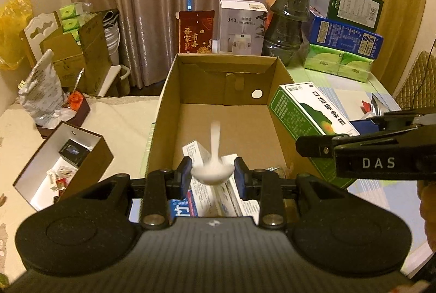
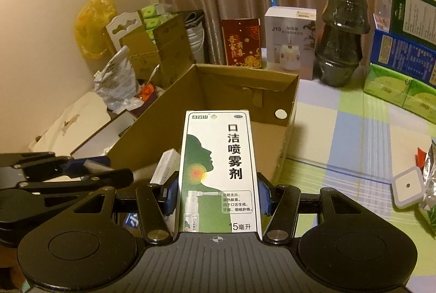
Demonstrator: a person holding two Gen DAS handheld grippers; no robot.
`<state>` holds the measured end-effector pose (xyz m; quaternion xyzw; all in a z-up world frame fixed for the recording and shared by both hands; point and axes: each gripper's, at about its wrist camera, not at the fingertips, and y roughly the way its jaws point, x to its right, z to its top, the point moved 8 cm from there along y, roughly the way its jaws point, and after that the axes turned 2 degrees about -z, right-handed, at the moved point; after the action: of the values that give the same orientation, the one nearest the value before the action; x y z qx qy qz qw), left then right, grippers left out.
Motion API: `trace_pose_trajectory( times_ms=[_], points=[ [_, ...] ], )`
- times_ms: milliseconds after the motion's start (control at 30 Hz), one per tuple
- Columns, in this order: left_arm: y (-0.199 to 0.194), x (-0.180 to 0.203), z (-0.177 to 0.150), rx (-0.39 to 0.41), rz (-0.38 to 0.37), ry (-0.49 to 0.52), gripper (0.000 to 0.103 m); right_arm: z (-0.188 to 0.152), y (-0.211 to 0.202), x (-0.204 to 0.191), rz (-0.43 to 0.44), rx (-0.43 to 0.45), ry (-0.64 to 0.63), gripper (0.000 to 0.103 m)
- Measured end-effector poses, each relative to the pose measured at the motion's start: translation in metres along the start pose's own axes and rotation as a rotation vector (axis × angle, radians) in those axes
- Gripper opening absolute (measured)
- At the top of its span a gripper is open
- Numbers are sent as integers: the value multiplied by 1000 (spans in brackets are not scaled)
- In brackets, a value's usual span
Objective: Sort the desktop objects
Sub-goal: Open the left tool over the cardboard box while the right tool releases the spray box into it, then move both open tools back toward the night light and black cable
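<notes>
Landmark: open cardboard box (image 1: 218,113) on the worktop (image 2: 340,135).

Left claw (image 1: 212,177) pinching a white spoon (image 1: 214,170) by the bowl, between blue pads (image 1: 186,173). Spoon handle pointing up and away, blurred. Held over the near end of the box, above its interior.

Inside the box, near end, under the spoon: several small white-and-blue cartons (image 1: 199,154). Far end of the box floor bare.

Right claw (image 2: 218,195) pinching a green-and-white spray carton (image 2: 218,170) across its width, long axis pointing away. Held at the near right corner of the box, just above the rim; carton's far end over the box interior. Same carton (image 1: 313,113) seen from the left wrist view against the right wall of the box.

Behind the box: red packet (image 1: 196,31), white humidifier carton (image 1: 241,26), dark wrapped bowls (image 1: 287,23).
Right of the box, far end: stacked green and blue cartons (image 1: 343,34).
Right of the box, near end: small white square pad (image 2: 407,188) beside a foil bag (image 2: 430,178).
Left of the box, lower down: open white-lined box (image 1: 62,165) of small items.
</notes>
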<state>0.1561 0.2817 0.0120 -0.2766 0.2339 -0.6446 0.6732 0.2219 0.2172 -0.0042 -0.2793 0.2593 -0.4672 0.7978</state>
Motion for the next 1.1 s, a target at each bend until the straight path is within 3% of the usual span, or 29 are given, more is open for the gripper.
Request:
trace_pose_trajectory(
  times_ms=[133, 467, 700, 900, 1100],
  points=[
    [14, -9, -3, -14, -14, -51, 30, 1, 7, 2, 7, -9, 16, 53],
    [0, -26, -10, 20, -1, -98, 37, 3, 20, -5, 49, -21, 45, 53],
    [-13, -32, -12, 30, 21, -108, 48, 6, 12, -6, 65, 7, 61, 67],
    [-19, -30, -24, 6, 39, -128, 51, -7, -8, 5, 58, 4, 95, 77],
    [-34, -22, -34, 14, 44, -149, 67, -26, -32, 13, 46, -8, 115, 84]
  ],
)
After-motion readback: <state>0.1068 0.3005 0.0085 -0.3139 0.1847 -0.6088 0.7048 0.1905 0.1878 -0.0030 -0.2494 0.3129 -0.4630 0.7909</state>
